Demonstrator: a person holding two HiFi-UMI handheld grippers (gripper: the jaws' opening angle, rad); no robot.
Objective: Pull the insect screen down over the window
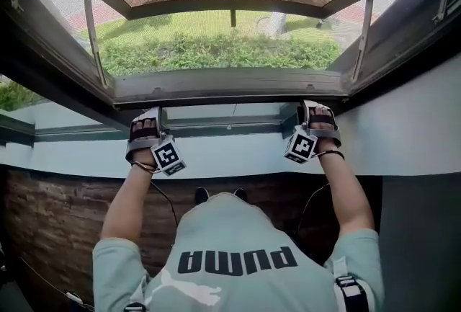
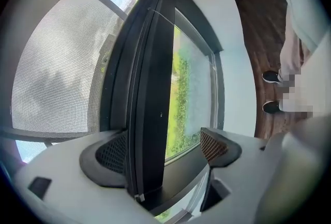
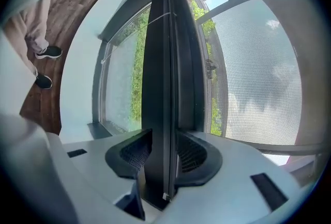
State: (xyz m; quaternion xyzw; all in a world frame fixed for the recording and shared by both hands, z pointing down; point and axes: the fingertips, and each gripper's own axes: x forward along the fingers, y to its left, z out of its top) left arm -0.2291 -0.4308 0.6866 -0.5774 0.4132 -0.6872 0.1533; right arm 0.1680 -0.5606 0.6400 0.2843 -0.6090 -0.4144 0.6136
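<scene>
The insect screen's dark pull bar (image 1: 230, 128) runs level along the bottom of the window, with a thin cord on it. My left gripper (image 1: 146, 122) sits at its left end. In the left gripper view the bar (image 2: 150, 88) lies against one pad (image 2: 111, 154) while the other pad (image 2: 217, 144) stands well off it, so that gripper (image 2: 164, 150) is open. My right gripper (image 1: 317, 114) holds the bar's right end. In the right gripper view both pads press the bar (image 3: 160, 73), so this gripper (image 3: 164, 154) is shut on it. Grey mesh (image 2: 57, 73) (image 3: 258, 73) stretches beyond the bar.
A white sill and wall (image 1: 238, 156) lie just below the bar, with a brown brick-patterned wall (image 1: 57, 217) under them. The person's black shoes (image 2: 271, 77) (image 3: 49, 52) stand on a wooden floor. Grass and bushes (image 1: 216, 51) show outside.
</scene>
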